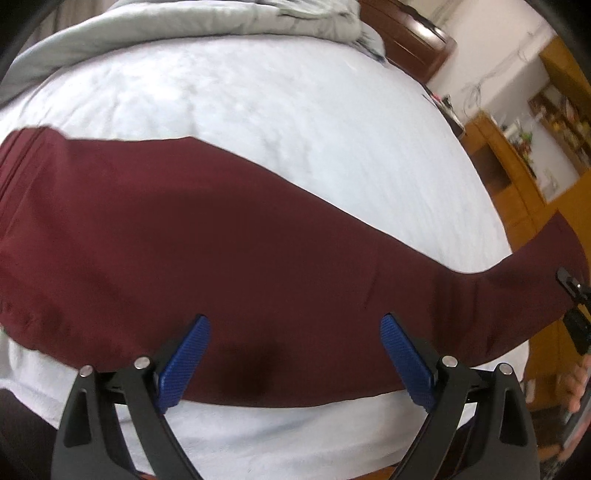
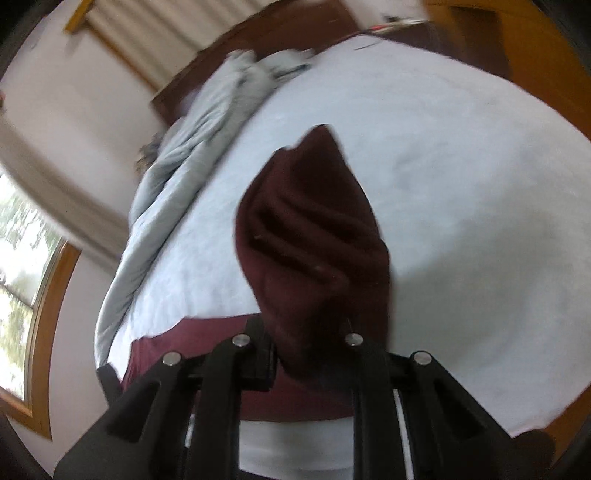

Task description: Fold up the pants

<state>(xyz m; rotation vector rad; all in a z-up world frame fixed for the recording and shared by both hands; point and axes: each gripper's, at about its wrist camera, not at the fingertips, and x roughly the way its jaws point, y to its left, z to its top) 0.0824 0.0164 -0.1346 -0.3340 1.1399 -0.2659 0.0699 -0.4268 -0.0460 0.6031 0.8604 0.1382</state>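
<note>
Dark red pants (image 1: 207,236) lie across a white bed (image 1: 258,110), waistband at the left, legs running right. My left gripper (image 1: 293,354) is open with blue pads (image 1: 184,365) just above the pants' near edge, holding nothing. The right gripper (image 1: 574,295) shows at the far right edge, gripping the leg end. In the right wrist view my right gripper (image 2: 310,332) is shut on the pants leg end (image 2: 314,236), which rises bunched in front of the camera and hides the fingertips. The rest of the pants (image 2: 207,347) lies below.
A crumpled grey quilt (image 1: 221,22) lies at the far side of the bed, also in the right wrist view (image 2: 184,147). A dark headboard (image 1: 410,33) and wooden shelves (image 1: 524,158) stand to the right. A window (image 2: 26,277) is at the left.
</note>
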